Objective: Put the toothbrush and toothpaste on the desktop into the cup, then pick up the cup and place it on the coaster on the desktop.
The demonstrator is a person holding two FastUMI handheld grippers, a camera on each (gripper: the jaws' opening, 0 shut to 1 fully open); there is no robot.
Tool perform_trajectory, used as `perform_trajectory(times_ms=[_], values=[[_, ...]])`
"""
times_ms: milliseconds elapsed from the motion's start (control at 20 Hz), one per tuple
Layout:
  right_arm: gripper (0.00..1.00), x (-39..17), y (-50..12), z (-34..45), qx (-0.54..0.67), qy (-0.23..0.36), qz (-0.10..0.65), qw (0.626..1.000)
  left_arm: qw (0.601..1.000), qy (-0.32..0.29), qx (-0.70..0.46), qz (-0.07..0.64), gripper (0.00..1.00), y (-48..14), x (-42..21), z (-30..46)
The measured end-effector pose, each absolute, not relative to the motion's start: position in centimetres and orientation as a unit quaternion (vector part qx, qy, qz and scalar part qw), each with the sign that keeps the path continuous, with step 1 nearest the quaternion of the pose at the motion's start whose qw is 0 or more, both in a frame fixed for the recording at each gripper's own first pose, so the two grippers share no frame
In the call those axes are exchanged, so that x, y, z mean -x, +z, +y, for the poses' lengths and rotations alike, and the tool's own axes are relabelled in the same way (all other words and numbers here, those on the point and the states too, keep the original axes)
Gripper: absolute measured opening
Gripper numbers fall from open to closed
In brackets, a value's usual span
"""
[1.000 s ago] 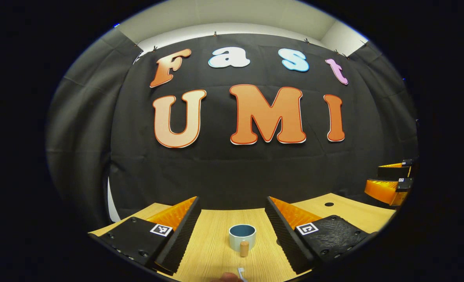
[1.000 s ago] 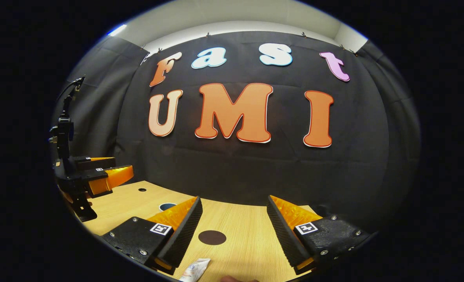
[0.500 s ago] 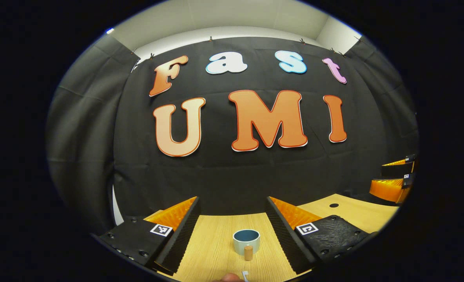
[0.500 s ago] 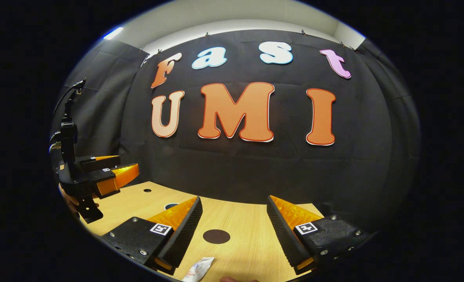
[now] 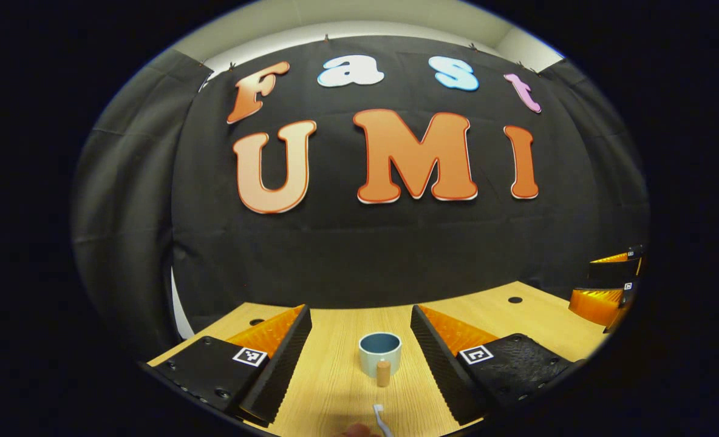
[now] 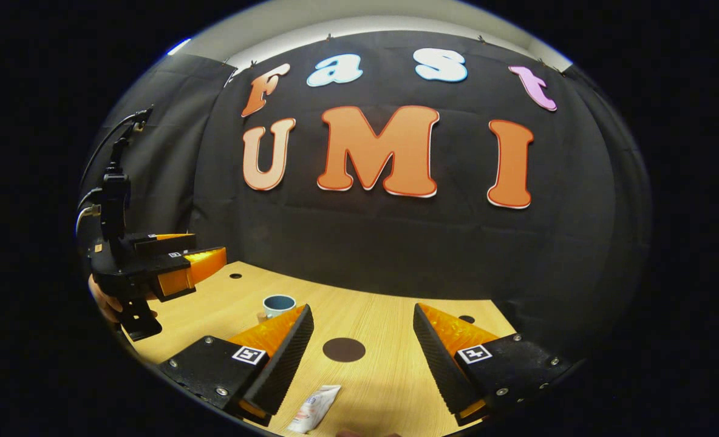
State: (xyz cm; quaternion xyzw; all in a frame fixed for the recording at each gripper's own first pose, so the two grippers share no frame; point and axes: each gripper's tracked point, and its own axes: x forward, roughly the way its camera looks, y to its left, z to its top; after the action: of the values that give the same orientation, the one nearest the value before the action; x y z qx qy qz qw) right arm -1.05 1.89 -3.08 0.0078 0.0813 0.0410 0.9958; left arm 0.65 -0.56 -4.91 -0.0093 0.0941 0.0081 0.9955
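Left gripper (image 5: 359, 358): I hold its fingers spread wide, nothing between them, hanging above the desk (image 5: 329, 388). Nearest, at the bottom edge of the left gripper view, the toothbrush (image 5: 381, 420) lies flat with its bristle end toward the cup (image 5: 379, 353). Only the head shows; handle cut off. The cup stands upright just beyond, open mouth up, lined up between the fingers, so the brush looks like this hand's first pick, I judge. A small brown stub (image 5: 383, 372) sits against the cup's near side; could be its handle, can't tell.

Right gripper (image 6: 362, 358): fingers also spread, holding nothing. The toothpaste (image 6: 315, 408) lies flat near the bottom of the right gripper view, by the left finger. Print on the tube is too small to read. Past it, the dark round coaster (image 6: 344, 349) sits bare on the desk, centred between the fingers. Farther left, the cup and the other gripper with a hand on it.

Nothing is in the cup yet; cup and coaster are well apart. The fingers carry square black-and-white markers, no readable text.
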Motion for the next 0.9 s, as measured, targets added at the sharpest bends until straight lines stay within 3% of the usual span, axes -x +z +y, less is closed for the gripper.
perform_trajectory(times_ms=[500, 900], values=[[0.97, 1.5, -11.8, 5.5, -0.020, 0.105, 0.212, 0.971, 0.961, -0.017, 0.033, 0.275, 0.99, -16.3, 0.6, -0.7], [0.94, 2.8, -18.6, 6.3, 0.002, 0.111, 0.318, 0.941, 0.910, -0.042, 0.048, 0.410, 0.98, -22.8, 2.9, -2.0]])
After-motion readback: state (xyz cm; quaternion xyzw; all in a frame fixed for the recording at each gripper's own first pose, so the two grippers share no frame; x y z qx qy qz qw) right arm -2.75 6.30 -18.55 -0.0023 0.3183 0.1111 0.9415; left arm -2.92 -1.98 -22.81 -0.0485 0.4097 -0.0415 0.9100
